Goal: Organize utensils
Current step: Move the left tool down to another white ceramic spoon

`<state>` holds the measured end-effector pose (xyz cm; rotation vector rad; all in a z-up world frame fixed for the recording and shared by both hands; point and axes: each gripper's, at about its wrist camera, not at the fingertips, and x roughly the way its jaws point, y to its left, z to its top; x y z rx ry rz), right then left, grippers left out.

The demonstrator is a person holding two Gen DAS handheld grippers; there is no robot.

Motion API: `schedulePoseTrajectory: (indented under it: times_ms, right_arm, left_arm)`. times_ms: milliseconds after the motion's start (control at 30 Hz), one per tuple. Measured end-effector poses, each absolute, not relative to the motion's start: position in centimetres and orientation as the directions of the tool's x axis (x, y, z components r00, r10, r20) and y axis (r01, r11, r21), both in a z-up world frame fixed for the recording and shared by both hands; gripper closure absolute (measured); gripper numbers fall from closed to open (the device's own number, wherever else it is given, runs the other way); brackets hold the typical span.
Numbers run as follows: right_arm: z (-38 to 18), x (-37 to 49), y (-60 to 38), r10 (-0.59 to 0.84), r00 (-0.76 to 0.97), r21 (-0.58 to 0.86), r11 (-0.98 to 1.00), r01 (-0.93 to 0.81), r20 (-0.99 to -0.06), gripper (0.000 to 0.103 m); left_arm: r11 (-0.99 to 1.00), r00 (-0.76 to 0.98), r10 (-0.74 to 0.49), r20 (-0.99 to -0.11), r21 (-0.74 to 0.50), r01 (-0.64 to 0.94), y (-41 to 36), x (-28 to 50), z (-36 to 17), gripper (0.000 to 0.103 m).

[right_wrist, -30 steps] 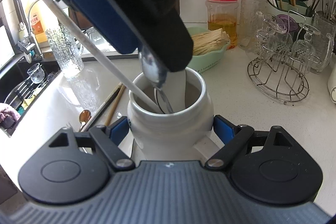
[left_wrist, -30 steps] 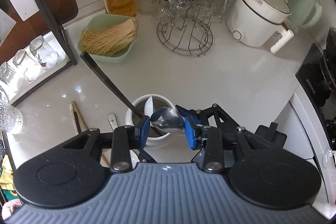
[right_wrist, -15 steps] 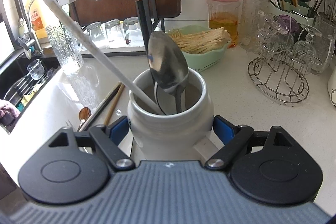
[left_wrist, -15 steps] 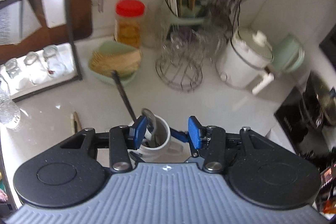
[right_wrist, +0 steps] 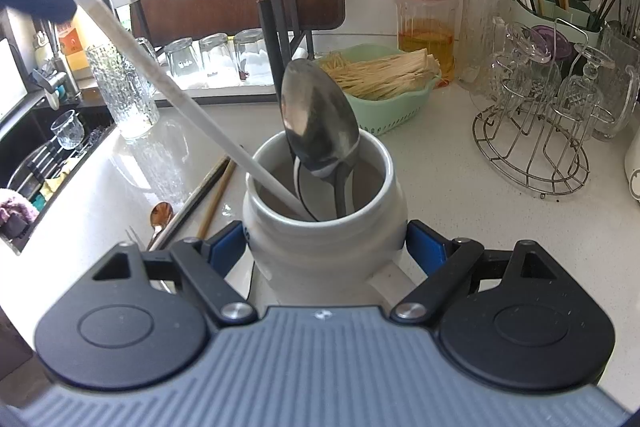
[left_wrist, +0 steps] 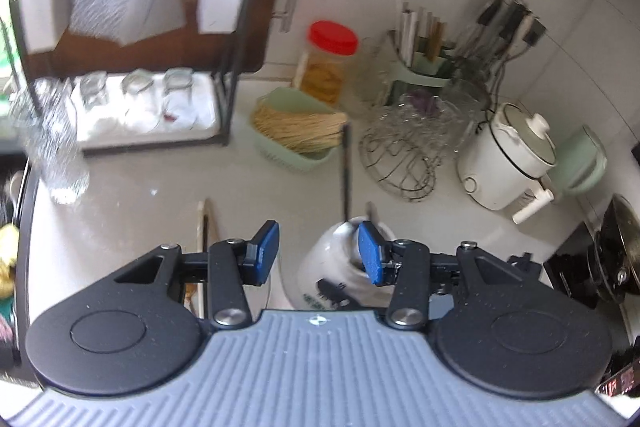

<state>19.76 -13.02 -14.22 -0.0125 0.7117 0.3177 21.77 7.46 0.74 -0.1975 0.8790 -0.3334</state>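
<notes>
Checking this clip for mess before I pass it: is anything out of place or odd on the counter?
Yes. Several utensils are loose on the counter left of the white jar: a small copper-coloured spoon, chopsticks and what looks like a fork. They lie flat instead of standing in the jar with the big spoon. No spill or damage shows.

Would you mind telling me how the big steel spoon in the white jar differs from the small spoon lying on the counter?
The steel spoon stands upright in the jar, bowl up; the small spoon lies flat on the counter. The steel spoon looks silver-grey and larger; the small spoon looks coppery. Both are shiny metal.
</notes>
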Motion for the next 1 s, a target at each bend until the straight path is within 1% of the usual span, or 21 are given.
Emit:
schedulePoseTrajectory:
  times_ms: [200, 633, 867, 1000]
  right_arm:
    - [-14.3, 19.6, -13.0, 0.269, 0.72, 0.102, 0.958, -0.267, -0.64, 0.014]
    - [-13.9, 19.8, -13.3, 0.205, 0.712, 0.085, 0.976, -0.201, -0.672, 0.014]
    - [-13.9, 19.3, -13.9, 0.184, 0.713, 0.09, 0.982, -0.168, -0.676, 0.014]
    - [-13.9, 19.3, -14.2, 0.177, 0.714, 0.091, 0.983, -0.158, -0.677, 0.014]
  left_arm:
    - [0.931, 0.563, -0.356, -0.746, -0.338, 0.14, 8.8, 22.0, -2.5, 0.053]
    - [0.919, 0.477, -0.38, -0.793, -0.381, 0.099, 10.0, 25.8, -10.2, 0.053]
    - [0.923, 0.396, -0.372, -0.839, -0.381, 0.058, 9.0, 28.8, -14.6, 0.053]
    - [0.923, 0.366, -0.371, -0.854, -0.384, 0.04, 7.9, 30.0, -15.9, 0.053]
